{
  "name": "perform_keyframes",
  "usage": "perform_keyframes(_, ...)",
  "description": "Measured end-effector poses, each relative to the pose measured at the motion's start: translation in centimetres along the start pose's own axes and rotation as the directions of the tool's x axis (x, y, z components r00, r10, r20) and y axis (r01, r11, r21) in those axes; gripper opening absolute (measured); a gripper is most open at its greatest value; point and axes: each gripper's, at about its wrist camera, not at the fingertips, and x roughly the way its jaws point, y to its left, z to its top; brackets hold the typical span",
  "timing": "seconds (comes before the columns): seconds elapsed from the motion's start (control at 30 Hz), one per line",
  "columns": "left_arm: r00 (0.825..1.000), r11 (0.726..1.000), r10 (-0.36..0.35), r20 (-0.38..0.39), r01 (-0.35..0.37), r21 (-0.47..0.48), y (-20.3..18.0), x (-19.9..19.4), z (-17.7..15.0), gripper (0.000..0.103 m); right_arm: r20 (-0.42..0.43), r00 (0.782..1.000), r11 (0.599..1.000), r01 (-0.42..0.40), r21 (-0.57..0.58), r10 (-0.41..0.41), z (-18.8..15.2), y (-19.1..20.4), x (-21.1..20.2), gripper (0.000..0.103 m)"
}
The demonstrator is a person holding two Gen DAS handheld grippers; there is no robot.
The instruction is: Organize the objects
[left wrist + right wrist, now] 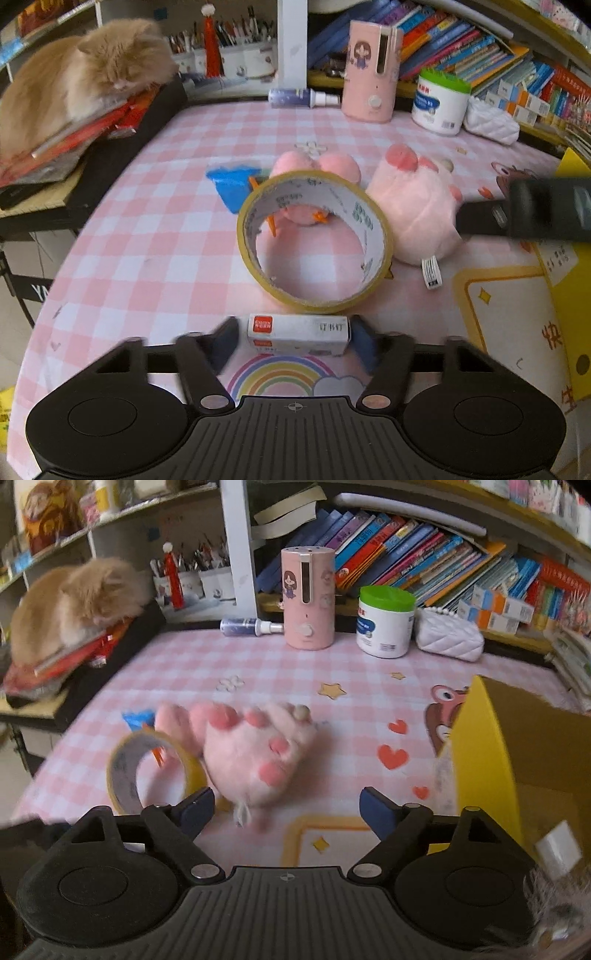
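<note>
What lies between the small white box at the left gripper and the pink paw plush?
In the left wrist view, the yellow tape roll stands on its edge between the white box and the paw plush.

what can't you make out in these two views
- Blue item, left wrist view: its lower part sits behind the tape roll, so what it is stays unclear.
- Small box between the left tool fingers: print too small to read; contact blurred.
- Yellow box, right wrist view: cut off by the right edge, inside mostly hidden.
- Pink plush: blurred, shape uncertain. Right tool is open.
</note>
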Motion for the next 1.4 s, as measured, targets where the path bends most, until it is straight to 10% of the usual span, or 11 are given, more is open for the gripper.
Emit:
perform_keyframes(0.5, 0.995, 0.996, -0.08, 0.053, 0.082, -0.039, 1.8, -4.1, -0.5, 0.052, -0.131, 0.989, 0.979, -0.045, 0.198, 0.072, 4.5, 1.1, 8.5, 0.098)
perform_keyframes(0.67, 0.995, 0.996, -0.073, 0.063, 0.076, -0.056, 2.3, -4.5, -0.5, 0.052, -0.159, 0.985, 0.983, -0.044, 0.178, 0.072, 3.9, 0.8, 9.6, 0.072)
perform_keyframes(1.4, 0.985, 0.99, -0.104, 0.137, 0.115, -0.078, 3.4, -9.4, -3.7, 0.052, -0.034, 0.999, 1.0, -0.025, 0.001, 0.026, -1.9, 0.4, -2.4, 0.068)
